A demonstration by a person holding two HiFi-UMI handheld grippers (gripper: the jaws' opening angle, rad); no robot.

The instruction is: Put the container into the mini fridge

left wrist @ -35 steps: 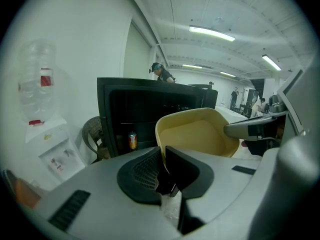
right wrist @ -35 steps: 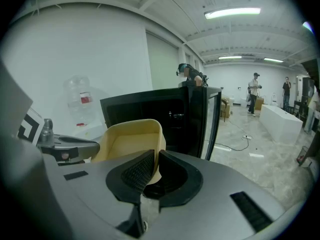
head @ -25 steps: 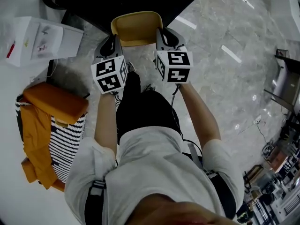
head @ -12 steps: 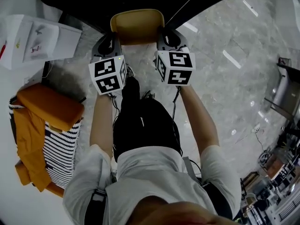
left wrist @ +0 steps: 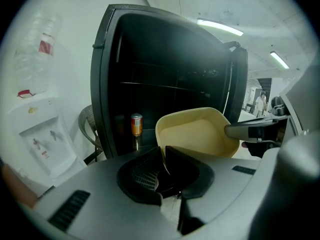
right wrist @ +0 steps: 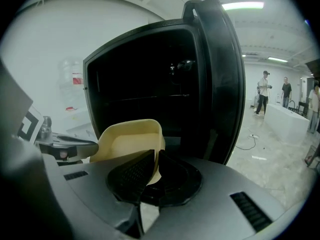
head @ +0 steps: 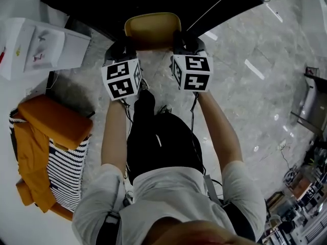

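You held one pale yellow container [head: 152, 27] at the top centre of the head view, right at the open front of the single black mini fridge [head: 92, 1]. You used two grippers: your left gripper [head: 126, 44] had its jaws pinched on the container's left rim, and your right gripper [head: 182, 41] had its jaws pinched on the right rim. One orange can [left wrist: 136, 125] stood inside the fridge, left of the container, and one white water dispenser [head: 43, 45] sat upper left.
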